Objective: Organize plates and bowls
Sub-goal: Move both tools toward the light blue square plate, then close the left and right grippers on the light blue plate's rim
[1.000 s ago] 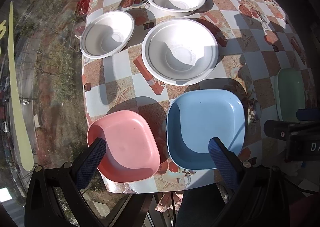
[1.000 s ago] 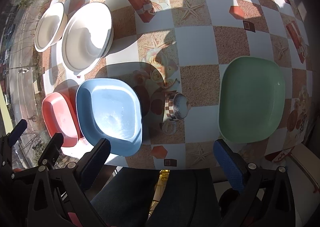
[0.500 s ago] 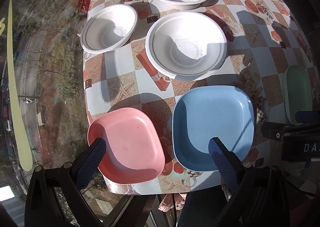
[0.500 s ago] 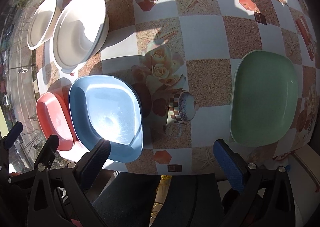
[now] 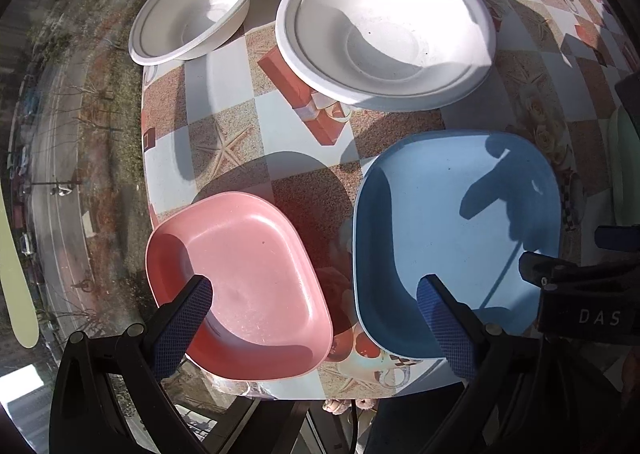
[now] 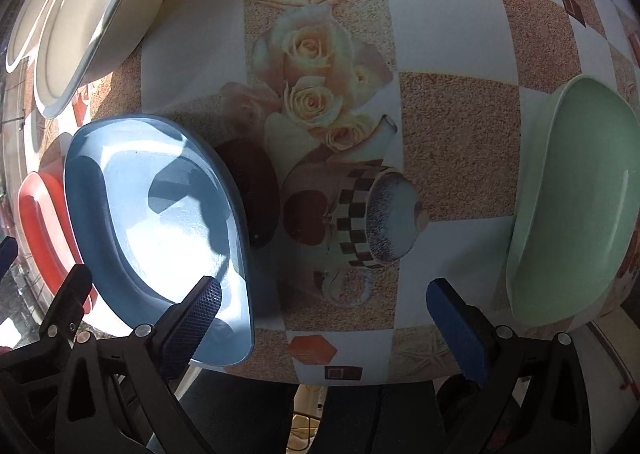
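white letters "DAS" on the right claw (image 5: 592,316) body, rest cut off

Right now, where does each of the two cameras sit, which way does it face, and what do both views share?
Left wrist: on the left gripper, looking down over the near table edge at the pink plate, the blue plate and two white bowls; its open blue-padded fingers show, with the other gripper at right.
Right wrist: on the right gripper, facing the tablecloth between the blue plate and the green plate; its open fingers show.
Shared: blue plate, pink plate, white bowls, green plate.
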Motion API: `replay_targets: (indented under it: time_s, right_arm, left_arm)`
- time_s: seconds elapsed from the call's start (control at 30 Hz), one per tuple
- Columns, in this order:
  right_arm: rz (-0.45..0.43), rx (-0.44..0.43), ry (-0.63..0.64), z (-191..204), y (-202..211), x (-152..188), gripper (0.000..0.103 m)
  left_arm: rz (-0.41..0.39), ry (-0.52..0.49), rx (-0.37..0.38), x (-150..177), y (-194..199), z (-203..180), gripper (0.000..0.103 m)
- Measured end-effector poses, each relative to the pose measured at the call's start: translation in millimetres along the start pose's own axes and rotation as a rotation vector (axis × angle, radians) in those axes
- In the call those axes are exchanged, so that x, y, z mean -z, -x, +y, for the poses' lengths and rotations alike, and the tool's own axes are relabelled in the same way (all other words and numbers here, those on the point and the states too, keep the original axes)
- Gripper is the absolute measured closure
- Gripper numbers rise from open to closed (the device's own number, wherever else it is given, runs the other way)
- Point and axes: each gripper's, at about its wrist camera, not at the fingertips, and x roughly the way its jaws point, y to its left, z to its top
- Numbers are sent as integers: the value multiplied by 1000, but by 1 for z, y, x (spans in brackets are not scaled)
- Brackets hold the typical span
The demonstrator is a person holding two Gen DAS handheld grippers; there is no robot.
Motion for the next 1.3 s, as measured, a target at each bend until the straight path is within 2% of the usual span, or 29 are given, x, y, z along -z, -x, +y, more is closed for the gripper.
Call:
replay_targets:
  time_s: [0.37,0.8,1.3]
  right_arm:
    - [-21,32,-23,-15,-6,1,0]
    - [-30,36,0,-11,2,2,0]
    - [-40,33,-9,-28,16,-10,0]
  left_arm:
    - [0,-20,15,-3,3,-17,1]
    - [-39,46,14,-3,1,-11,1]
    - [-32,39,27,-7,3,-30,1]
